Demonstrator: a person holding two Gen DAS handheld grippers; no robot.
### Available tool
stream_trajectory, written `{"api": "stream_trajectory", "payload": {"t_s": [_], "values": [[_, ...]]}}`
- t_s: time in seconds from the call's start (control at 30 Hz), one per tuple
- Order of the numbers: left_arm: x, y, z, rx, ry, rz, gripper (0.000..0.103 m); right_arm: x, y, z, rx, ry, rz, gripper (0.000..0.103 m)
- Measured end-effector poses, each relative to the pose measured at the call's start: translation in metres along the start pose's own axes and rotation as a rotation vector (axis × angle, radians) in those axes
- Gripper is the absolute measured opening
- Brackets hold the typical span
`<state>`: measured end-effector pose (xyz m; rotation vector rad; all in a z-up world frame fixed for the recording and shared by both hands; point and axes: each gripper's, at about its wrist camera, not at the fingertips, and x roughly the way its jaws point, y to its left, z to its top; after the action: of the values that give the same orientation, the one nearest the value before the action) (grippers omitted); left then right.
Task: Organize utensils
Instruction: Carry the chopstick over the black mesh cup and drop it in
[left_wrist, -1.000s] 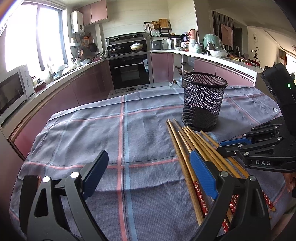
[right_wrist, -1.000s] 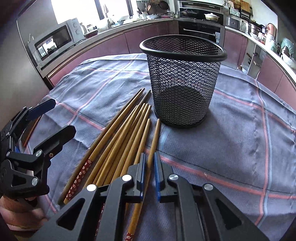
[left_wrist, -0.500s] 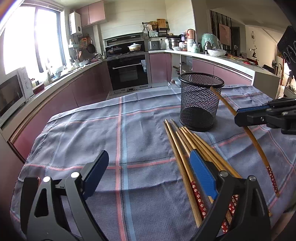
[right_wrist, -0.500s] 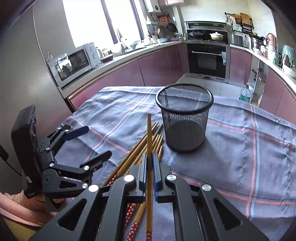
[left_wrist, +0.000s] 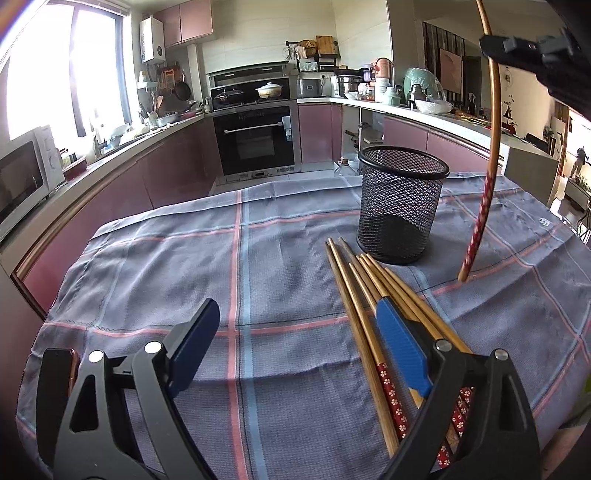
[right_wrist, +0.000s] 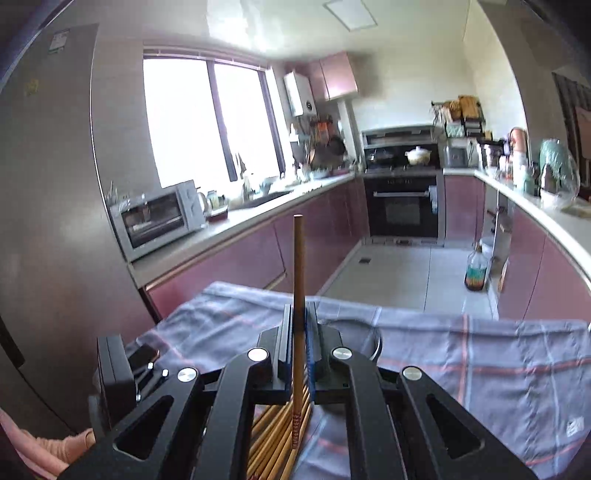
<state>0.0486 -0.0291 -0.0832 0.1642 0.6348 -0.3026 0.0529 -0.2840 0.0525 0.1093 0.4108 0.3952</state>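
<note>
My right gripper (right_wrist: 298, 321) is shut on a single wooden chopstick (right_wrist: 298, 258) and holds it in the air, patterned red end down. In the left wrist view this chopstick (left_wrist: 493, 129) hangs high to the right of the black mesh cup (left_wrist: 400, 206), with its lower tip above the cloth. Several more chopsticks (left_wrist: 362, 288) lie side by side on the cloth in front of the cup. My left gripper (left_wrist: 297, 314) hovers low over the cloth; its jaws are closing slightly with nothing between them. Its right finger (left_wrist: 402, 350) covers part of the pile.
A blue-grey checked cloth (left_wrist: 184, 258) covers the table. Beyond the table's far edge run purple kitchen cabinets, an oven (left_wrist: 258, 140) and a microwave (left_wrist: 22, 177) on the left counter. A hand in a pink sleeve (right_wrist: 55, 446) shows at the lower left.
The right gripper has lifted one chopstick off the pile and risen from the table to high on the right, tilting the chopstick nearly upright. The left gripper has stayed in place.
</note>
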Motion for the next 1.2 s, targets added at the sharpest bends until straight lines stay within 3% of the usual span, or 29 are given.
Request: {"api": "stream_trajectory", "payload": {"t_s": [0.23,0.4,0.53,0.83,1.03,1.2], "values": [[0.0,0.004,0.003,-0.016,0.007,0.009,0.086,-0.003,-0.007,0.05,-0.029,-0.141,-0.043,0.005],[0.005,0.008,0.006,-0.027,0.021,0.011,0.086,0.012,-0.017,0.065,-0.055,-0.162,-0.098,0.005],[0.008,0.006,0.006,-0.009,0.03,0.007,0.085,0.042,-0.029,0.055,-0.031,-0.073,-0.088,0.005],[0.02,0.001,0.004,0.011,0.082,-0.063,0.061,0.106,-0.038,0.018,0.042,0.162,-0.06,0.005],[0.024,-0.006,0.004,0.031,0.093,-0.096,0.057,0.132,-0.042,0.014,0.077,0.255,-0.056,0.006],[0.024,-0.01,0.004,0.041,0.097,-0.114,0.054,0.14,-0.045,0.008,0.074,0.279,-0.086,0.011]]}}
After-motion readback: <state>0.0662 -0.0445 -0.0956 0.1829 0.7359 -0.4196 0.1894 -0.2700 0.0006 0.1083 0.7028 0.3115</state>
